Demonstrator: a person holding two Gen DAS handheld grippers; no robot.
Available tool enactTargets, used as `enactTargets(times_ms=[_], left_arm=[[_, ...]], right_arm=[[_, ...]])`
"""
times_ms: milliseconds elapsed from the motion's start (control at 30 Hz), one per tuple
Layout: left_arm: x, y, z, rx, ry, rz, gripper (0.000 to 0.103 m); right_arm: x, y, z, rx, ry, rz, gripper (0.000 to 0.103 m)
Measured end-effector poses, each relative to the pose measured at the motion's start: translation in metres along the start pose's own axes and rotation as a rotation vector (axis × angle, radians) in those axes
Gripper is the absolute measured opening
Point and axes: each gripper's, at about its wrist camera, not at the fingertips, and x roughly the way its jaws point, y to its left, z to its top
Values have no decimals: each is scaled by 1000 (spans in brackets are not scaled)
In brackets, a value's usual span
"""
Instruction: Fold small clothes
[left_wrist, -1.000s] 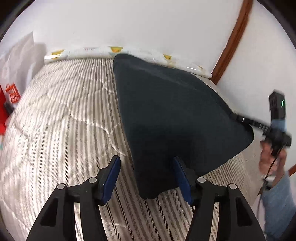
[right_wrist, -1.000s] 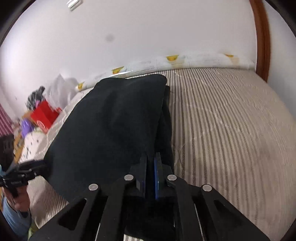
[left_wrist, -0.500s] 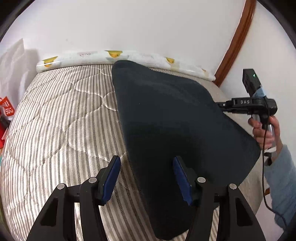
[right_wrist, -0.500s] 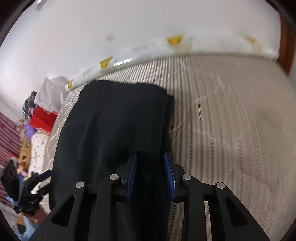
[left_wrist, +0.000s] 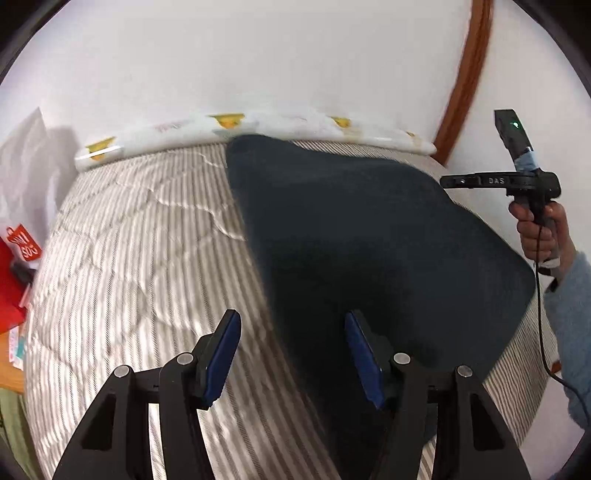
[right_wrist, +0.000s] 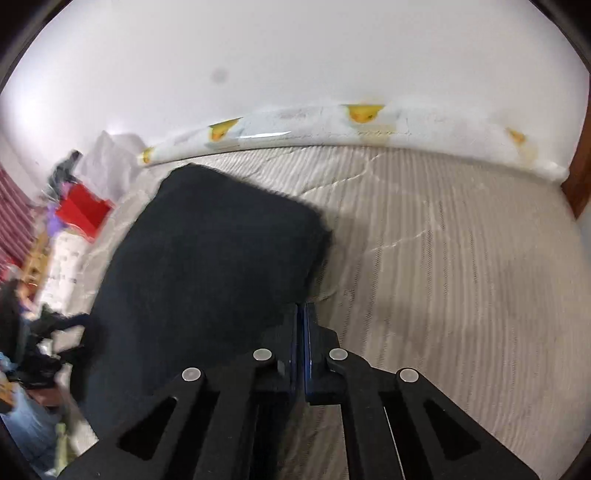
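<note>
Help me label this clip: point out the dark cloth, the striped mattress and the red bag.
dark cloth (left_wrist: 369, 240), left wrist view, middle of its flat top.
striped mattress (right_wrist: 461, 258), right wrist view, bare patch right of the cloth.
red bag (right_wrist: 83, 212), right wrist view, its front face, beyond the bed's left edge.

A striped quilted mattress (left_wrist: 140, 266) is seen from 9 to 3 o'clock. A white duck-print pillow (right_wrist: 351, 125) is laid along its far edge at 12 o'clock, against a white wall (left_wrist: 258, 55). A red bag (right_wrist: 83, 212) is seen at 9 o'clock, wooden trim (left_wrist: 461, 81) at 2 o'clock.
</note>
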Motion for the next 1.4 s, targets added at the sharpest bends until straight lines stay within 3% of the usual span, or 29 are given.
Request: enactTargets(times_ms=[67,167,233,300,367,600,700,800,867,1033,1067,1133,1200,1233,1267,1333,1400], left_arm=[[8,8,8,-32,2,-7,55],[19,14,23,-66,13,-22,55],[25,13,27,-64,30,-35,55],[30,11,25,-54,42,-29,55],[35,9,24,-45,47,-25,55],[34,12,24,-62,49,-47,55],[31,9,21,-54,46,-39,55],[24,7,14,-64,46,-51,55],[21,3,8,-68,48,-56,55],[10,-7,-6,-70,58,-54,55],[9,-9,-8,-70,60,-53,55],[8,-13,-13,-74,65,-35,55],[7,-14,-15,-85,65,-23,55],[6,-14,-16,-94,64,-20,55],[5,-14,-17,-99,65,-20,55],[2,-13,-19,-105,66,-17,55],[-1,-14,-22,-107,65,-11,56]], right_arm=[[12,-6,8,63,17,67,11],[40,-7,21,95,55,58,30],[58,-9,28,134,63,69,32],[69,-14,34,188,55,113,32],[78,-12,40,179,59,127,7],[53,-16,34,132,-32,62,7],[24,-25,18,156,-41,-31,12],[1,-28,-3,175,-30,28,16],[-10,-21,-20,176,-23,69,30],[-22,1,-58,195,-8,183,35],[-23,5,-65,196,-16,194,40],[-16,15,-75,194,-13,173,41],[-5,21,-82,204,0,153,34],[-2,25,-84,188,-7,142,18],[-3,28,-86,155,-28,118,8],[-15,27,-91,129,-101,87,3],[-32,20,-95,166,-160,114,3]])
